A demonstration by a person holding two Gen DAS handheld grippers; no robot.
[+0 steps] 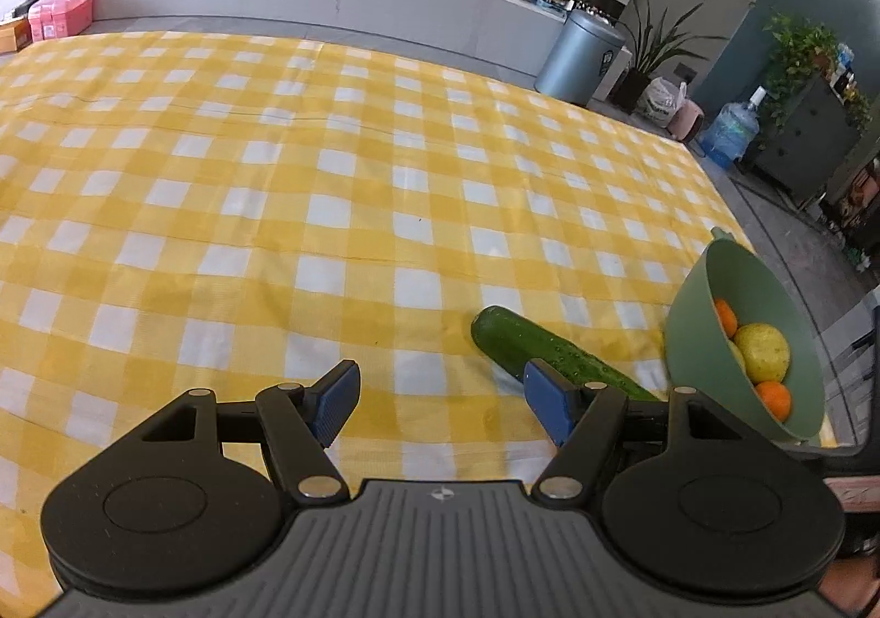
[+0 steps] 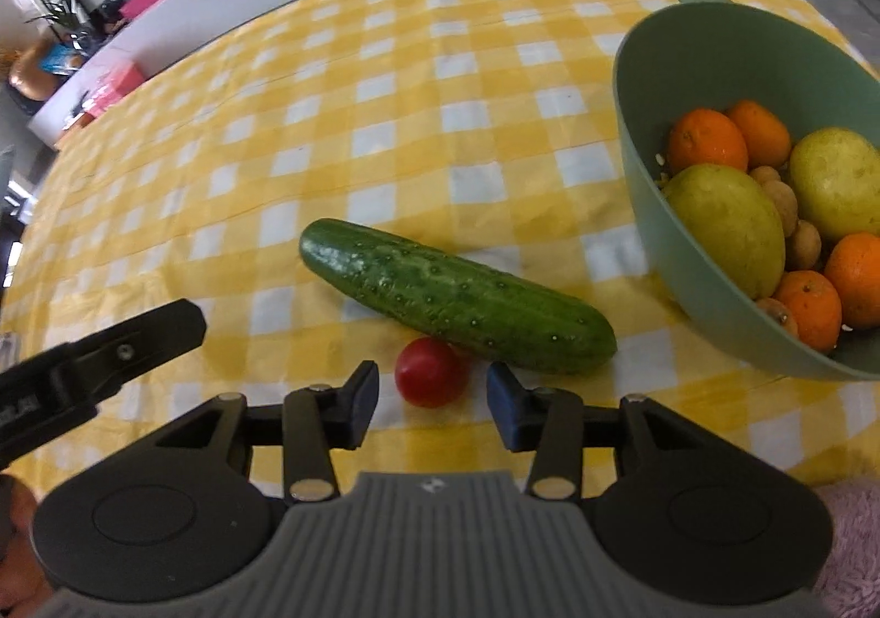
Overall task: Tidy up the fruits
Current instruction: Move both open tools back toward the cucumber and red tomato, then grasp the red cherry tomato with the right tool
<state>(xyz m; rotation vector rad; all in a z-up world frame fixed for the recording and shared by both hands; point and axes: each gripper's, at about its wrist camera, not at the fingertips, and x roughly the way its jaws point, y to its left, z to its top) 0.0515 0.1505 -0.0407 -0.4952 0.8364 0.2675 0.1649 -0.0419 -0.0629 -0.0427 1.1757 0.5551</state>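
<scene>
A small red tomato lies on the yellow checked cloth, just in front of a green cucumber. My right gripper straddles the tomato, with a gap on each side of it, so it is open. To the right, a green bowl holds oranges, yellow-green pears and small brown fruits. My left gripper hangs open over bare cloth, left of the cucumber, nothing between its fingers. The bowl sits at that view's right edge.
The table's right edge runs just past the bowl. Beyond the far edge stand a grey bin, potted plants and a water jug on the floor. Part of the left gripper shows left in the right wrist view.
</scene>
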